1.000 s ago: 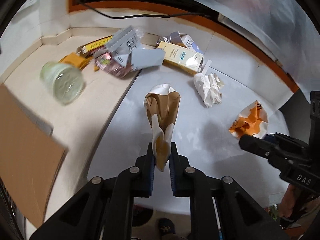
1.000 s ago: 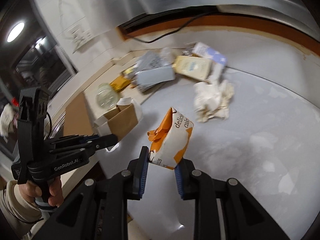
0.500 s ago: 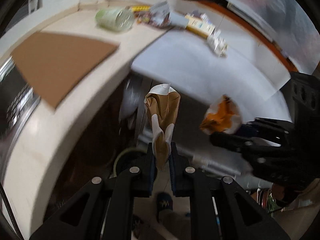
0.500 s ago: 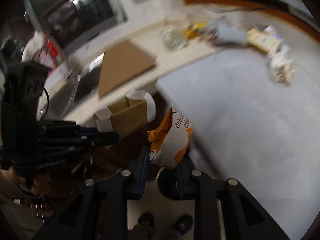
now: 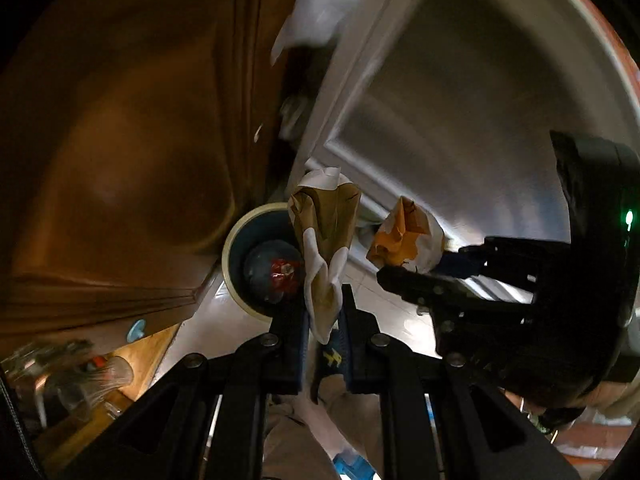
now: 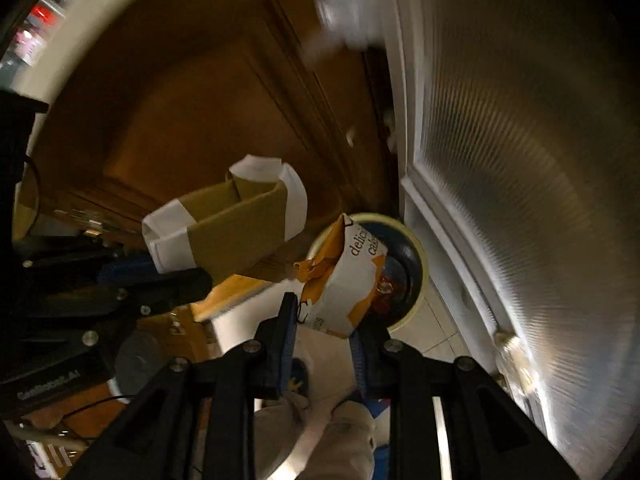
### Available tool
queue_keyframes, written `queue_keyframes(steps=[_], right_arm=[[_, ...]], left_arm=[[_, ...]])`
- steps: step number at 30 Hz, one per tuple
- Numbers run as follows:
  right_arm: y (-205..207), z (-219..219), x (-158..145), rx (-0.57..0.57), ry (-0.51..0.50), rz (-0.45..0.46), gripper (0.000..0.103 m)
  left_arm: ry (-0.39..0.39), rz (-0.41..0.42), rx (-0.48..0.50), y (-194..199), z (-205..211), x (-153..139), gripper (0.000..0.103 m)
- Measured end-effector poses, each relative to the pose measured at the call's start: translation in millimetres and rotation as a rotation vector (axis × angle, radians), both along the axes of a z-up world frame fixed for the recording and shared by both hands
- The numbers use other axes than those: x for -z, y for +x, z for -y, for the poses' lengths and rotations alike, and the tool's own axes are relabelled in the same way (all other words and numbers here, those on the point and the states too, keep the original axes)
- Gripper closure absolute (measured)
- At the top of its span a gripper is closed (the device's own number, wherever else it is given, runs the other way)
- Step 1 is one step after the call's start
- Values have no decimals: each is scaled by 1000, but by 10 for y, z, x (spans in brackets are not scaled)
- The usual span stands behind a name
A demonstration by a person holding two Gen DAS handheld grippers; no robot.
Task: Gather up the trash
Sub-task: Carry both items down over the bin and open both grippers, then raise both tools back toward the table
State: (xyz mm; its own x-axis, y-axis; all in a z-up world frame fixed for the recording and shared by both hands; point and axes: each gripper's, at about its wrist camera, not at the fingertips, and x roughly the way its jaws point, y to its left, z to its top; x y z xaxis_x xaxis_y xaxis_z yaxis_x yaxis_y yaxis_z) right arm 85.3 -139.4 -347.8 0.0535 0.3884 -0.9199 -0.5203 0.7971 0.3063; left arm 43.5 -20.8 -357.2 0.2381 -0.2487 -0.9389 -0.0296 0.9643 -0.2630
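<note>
My left gripper (image 5: 325,312) is shut on a flattened brown cardboard box with white tape (image 5: 326,232); the same box (image 6: 224,232) shows at left in the right wrist view. My right gripper (image 6: 323,320) is shut on a crumpled orange and white snack bag (image 6: 344,280), also seen as the bag (image 5: 404,240) in the left wrist view. Both point steeply down over a round waste bin with a cream rim (image 5: 256,264), the same bin (image 6: 404,276) showing on the floor below. Some red trash (image 5: 282,272) lies inside it.
A brown wooden cabinet door (image 5: 132,152) stands left of the bin, and a grey ribbed panel (image 6: 520,160) rises on the right. A person's trouser legs and shoes (image 6: 320,420) show on the pale tiled floor below the grippers. A blurred white plastic bag (image 5: 324,4) hangs above.
Both grippers have swung off the table top and dropped down beside the cabinet, still holding box and bag. The littered table has left view; the floor bin now lies under them.
</note>
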Motion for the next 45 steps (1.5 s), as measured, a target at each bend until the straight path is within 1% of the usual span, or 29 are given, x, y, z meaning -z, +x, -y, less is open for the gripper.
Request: queue_keyframes(steps=[2, 5, 8, 10, 11, 12, 13, 14, 15, 16, 17, 18, 23, 25, 27, 29, 33, 37, 42, 43, 44, 45], right_arm=[[59, -58, 269, 6, -18, -12, 78], [159, -138, 623, 17, -22, -31, 78], [250, -212, 884, 17, -17, -37, 78], [321, -231, 1026, 31, -17, -38, 77], [312, -194, 1074, 34, -8, -41, 75], [344, -193, 1121, 38, -4, -48, 72], [385, -185, 1154, 45, -2, -51, 72], [394, -182, 1172, 49, 1, -51, 72], [401, -179, 1183, 53, 0, -47, 71], [407, -170, 1185, 62, -4, -42, 71], [417, -167, 1174, 67, -1, -45, 71], [415, -147, 1163, 74, -1, -46, 71], [356, -52, 1053, 82, -17, -23, 71], [249, -41, 961, 84, -19, -21, 71], [220, -34, 878, 87, -26, -15, 71], [195, 6, 762, 90, -30, -14, 71], [112, 48, 507, 95, -24, -17, 71], [12, 99, 63, 96, 0, 6, 71], [-139, 171, -650, 60, 45, 71, 71], [-167, 183, -786, 50, 52, 86, 71], [-187, 191, -884, 43, 56, 98, 71], [-215, 217, -1043, 35, 66, 115, 71]], left_arm=[[-2, -20, -7, 121, -34, 312, 92], [-3, -47, -8, 259, -68, 663, 89], [22, -48, 10, 363, -77, 892, 84], [38, -49, 18, 403, -100, 983, 80], [47, -59, 20, 432, -106, 1053, 76], [53, -67, 19, 454, -113, 1099, 69], [63, -71, 15, 465, -128, 1141, 64], [70, -72, 11, 469, -142, 1166, 52], [78, -75, 4, 474, -152, 1185, 44], [72, -79, -1, 465, -181, 1183, 40], [71, -81, -7, 447, -214, 1175, 31], [74, -79, -11, 439, -219, 1164, 28], [93, -68, -8, 375, -244, 1051, 28], [95, -59, -8, 285, -268, 901, 27], [95, -53, -10, 266, -278, 810, 27], [93, -46, -14, 206, -293, 659, 27], [85, -24, -21, 93, -293, 296, 27], [79, 22, -19, -2, -253, -150, 27], [79, 104, -14, -113, -180, -814, 26], [79, 114, -15, -118, -169, -893, 26], [78, 134, -17, -132, -156, -1056, 24], [74, 149, -21, -144, -148, -1173, 22]])
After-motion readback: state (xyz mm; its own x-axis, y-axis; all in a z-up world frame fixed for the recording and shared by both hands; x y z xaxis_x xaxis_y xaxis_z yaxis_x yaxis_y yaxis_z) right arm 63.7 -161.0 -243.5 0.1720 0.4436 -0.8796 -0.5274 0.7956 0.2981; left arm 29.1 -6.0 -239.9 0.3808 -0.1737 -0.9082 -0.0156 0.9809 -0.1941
